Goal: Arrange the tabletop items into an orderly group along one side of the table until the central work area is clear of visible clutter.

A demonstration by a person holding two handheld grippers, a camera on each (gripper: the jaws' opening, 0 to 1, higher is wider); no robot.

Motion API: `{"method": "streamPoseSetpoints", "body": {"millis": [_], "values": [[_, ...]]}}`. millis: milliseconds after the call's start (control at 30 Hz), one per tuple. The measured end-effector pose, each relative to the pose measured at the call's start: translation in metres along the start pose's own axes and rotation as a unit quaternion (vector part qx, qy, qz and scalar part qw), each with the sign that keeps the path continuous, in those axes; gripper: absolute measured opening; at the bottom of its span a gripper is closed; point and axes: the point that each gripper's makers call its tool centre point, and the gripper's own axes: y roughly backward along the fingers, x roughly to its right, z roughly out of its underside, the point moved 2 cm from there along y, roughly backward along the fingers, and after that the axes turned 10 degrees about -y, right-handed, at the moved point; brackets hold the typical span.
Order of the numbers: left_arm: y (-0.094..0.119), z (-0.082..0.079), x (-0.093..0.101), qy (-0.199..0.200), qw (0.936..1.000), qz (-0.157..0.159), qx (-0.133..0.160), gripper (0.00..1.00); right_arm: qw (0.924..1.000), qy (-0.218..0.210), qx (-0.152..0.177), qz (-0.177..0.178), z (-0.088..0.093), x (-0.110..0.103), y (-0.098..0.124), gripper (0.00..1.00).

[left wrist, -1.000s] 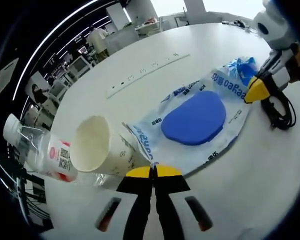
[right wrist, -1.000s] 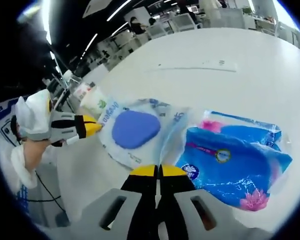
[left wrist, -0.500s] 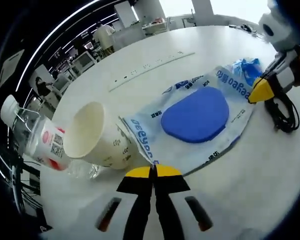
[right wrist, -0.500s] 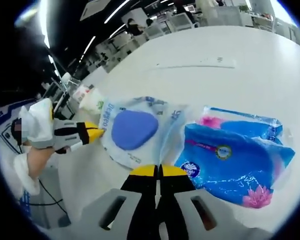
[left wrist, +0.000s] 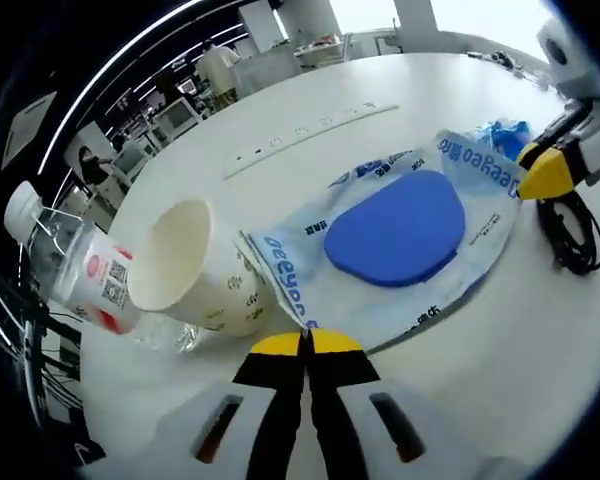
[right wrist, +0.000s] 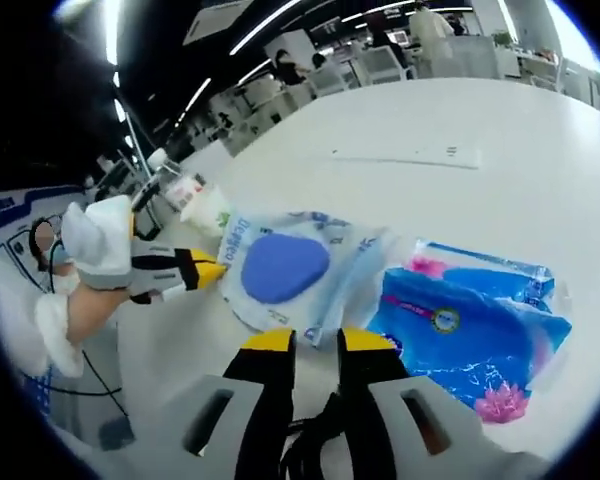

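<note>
A clear wet-wipes pack (left wrist: 395,230) with a blue oval lid lies flat on the white table (left wrist: 460,380). My left gripper (left wrist: 305,343) is shut on its near corner, and its yellow tip (right wrist: 208,270) meets the wipes pack (right wrist: 280,268) at that edge. My right gripper (right wrist: 317,342) stands open just short of the pack's other end, with nothing between its jaws; its yellow tip (left wrist: 545,175) hangs by the pack's far edge. A blue tissue pack (right wrist: 470,325) lies beside the wipes. A paper cup (left wrist: 195,270) lies on its side against a plastic bottle (left wrist: 70,280).
A black cable (left wrist: 570,235) coils on the table near the right gripper. A flush socket strip (left wrist: 300,130) runs across the far tabletop. A gloved hand (right wrist: 95,240) holds the left gripper. Desks, chairs and people stand beyond the table.
My right gripper's jaws have parted from shut to open and drawn back a little from the wipes pack. The left gripper has kept its hold on the pack's corner.
</note>
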Motion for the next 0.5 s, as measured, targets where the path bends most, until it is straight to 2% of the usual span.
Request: {"method": "streamPoseSetpoints", "body": {"millis": [167, 500], "values": [[0.0, 0.0, 0.0, 0.004, 1.0, -0.001, 0.001, 0.0, 0.9999, 0.008, 0.005, -0.008, 0.001, -0.005, 0.008, 0.25], [0.001, 0.001, 0.0, 0.005, 1.0, -0.005, 0.001, 0.0, 0.9983, 0.021, 0.04, -0.035, -0.006, -0.013, 0.037, 0.29]]}}
